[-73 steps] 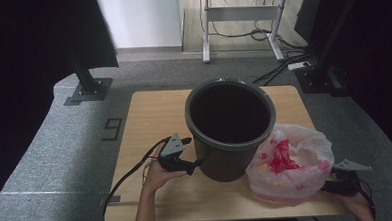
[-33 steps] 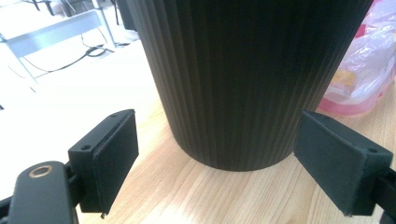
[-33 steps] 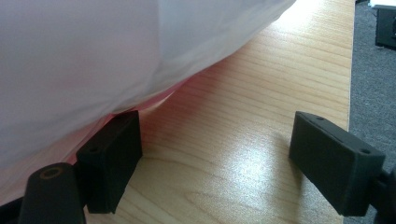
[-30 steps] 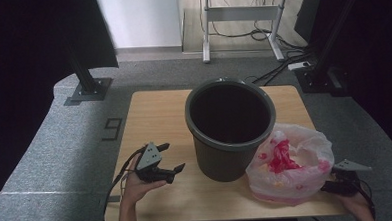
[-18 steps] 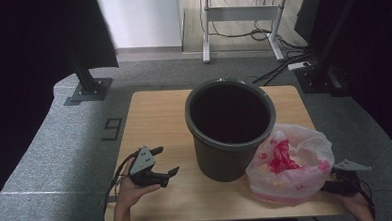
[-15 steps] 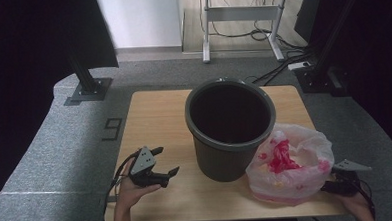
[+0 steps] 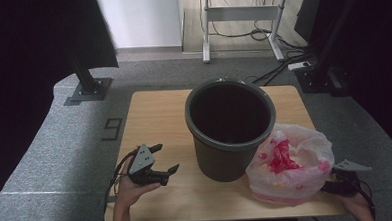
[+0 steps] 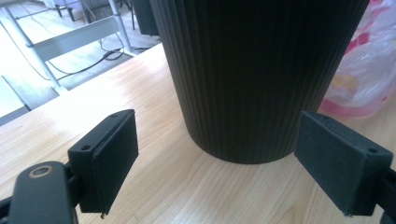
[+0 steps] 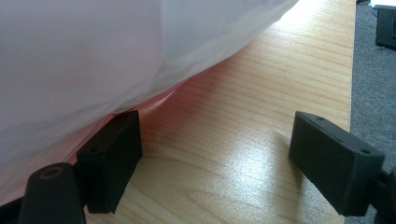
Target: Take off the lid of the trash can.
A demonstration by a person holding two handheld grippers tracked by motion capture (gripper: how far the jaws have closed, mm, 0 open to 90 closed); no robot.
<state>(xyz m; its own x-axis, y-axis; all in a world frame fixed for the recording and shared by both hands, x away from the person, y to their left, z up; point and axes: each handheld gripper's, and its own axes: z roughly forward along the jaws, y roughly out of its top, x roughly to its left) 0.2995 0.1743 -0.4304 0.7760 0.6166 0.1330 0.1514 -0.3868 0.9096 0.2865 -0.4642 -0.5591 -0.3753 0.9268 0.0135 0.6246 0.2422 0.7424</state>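
Observation:
A dark ribbed bin [image 7: 231, 129] stands upright in the middle of the wooden table [image 7: 154, 117]. Its wall [image 8: 252, 74] rises just beyond my left gripper [image 8: 233, 163], which is open with nothing between the jaws. In the high view that left gripper [image 7: 165, 159] hovers over the table's front left, apart from the bin. A white plastic bag with pink contents [image 7: 290, 161] lies to the right of the bin. My right gripper [image 7: 339, 180] sits at the bag's right side, open; the bag [image 9: 116, 51] bulges over its left jaw.
The table's right edge [image 9: 350, 70] runs close beside my right gripper, with grey floor beyond. A desk frame with cables [image 7: 240, 13] stands far behind the table. A black stand base [image 7: 87, 87] sits on the floor at the left.
My left gripper has pulled away from the bin's side, moving left and toward the front edge. The right gripper and the bag have stayed put.

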